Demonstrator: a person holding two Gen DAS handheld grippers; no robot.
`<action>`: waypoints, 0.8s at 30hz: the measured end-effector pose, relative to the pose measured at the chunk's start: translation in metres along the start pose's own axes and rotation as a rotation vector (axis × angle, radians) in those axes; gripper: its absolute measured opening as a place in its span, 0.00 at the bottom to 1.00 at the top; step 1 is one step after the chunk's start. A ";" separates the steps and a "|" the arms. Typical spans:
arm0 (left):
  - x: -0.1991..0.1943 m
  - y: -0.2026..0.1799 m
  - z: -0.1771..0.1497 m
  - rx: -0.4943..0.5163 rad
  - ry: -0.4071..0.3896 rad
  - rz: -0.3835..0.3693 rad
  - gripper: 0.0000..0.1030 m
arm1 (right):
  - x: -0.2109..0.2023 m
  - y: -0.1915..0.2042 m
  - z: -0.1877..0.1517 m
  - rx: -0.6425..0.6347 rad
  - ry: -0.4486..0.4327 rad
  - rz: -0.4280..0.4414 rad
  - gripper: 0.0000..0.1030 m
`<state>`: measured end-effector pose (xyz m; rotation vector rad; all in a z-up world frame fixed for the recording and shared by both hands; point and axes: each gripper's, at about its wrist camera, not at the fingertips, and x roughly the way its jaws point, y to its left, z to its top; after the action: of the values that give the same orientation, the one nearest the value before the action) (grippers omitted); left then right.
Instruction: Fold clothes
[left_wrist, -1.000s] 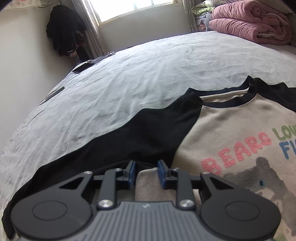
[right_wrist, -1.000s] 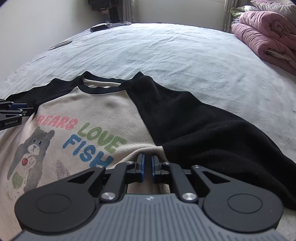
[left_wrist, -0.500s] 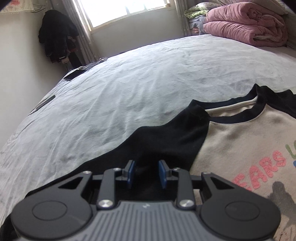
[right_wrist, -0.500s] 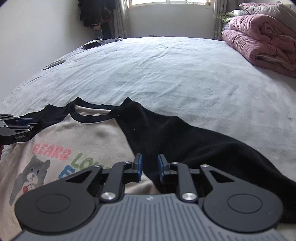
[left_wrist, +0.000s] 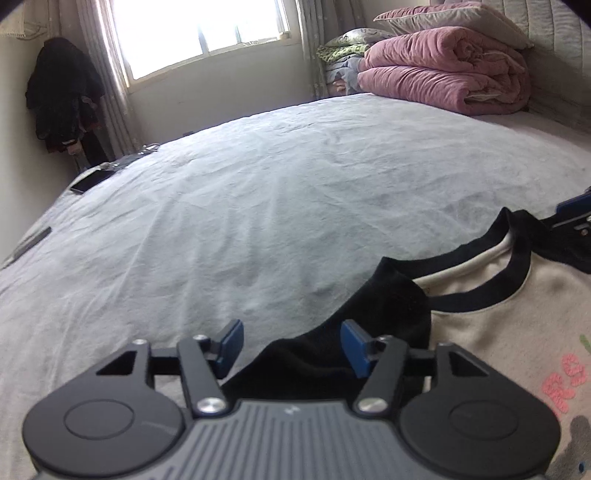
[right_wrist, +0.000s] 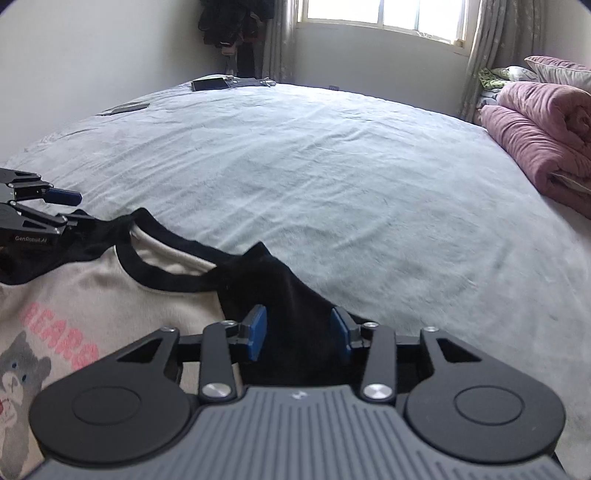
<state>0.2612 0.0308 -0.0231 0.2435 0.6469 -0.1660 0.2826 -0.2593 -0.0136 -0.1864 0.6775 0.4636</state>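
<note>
Both jaws opening, nothing clamped: my left gripper (left_wrist: 291, 345) and right gripper (right_wrist: 297, 338) each straddle a black shoulder of the shirt (right_wrist: 110, 295), flat on the bed (right_wrist: 332, 166) either side of its collar (right_wrist: 162, 275); I'd nose down, pinching both layers evenly.
</note>
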 end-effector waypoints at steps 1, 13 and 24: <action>0.004 -0.001 0.000 0.005 0.001 -0.013 0.66 | 0.006 0.001 0.003 -0.007 0.004 0.002 0.47; 0.017 -0.056 0.004 0.400 -0.045 -0.013 0.00 | 0.024 0.018 0.003 -0.160 0.008 -0.004 0.03; 0.017 -0.041 0.024 0.272 -0.120 0.072 0.00 | 0.020 0.025 0.005 -0.202 -0.072 -0.156 0.00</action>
<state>0.2792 -0.0170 -0.0217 0.5144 0.4942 -0.1980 0.2874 -0.2281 -0.0230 -0.4086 0.5403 0.3867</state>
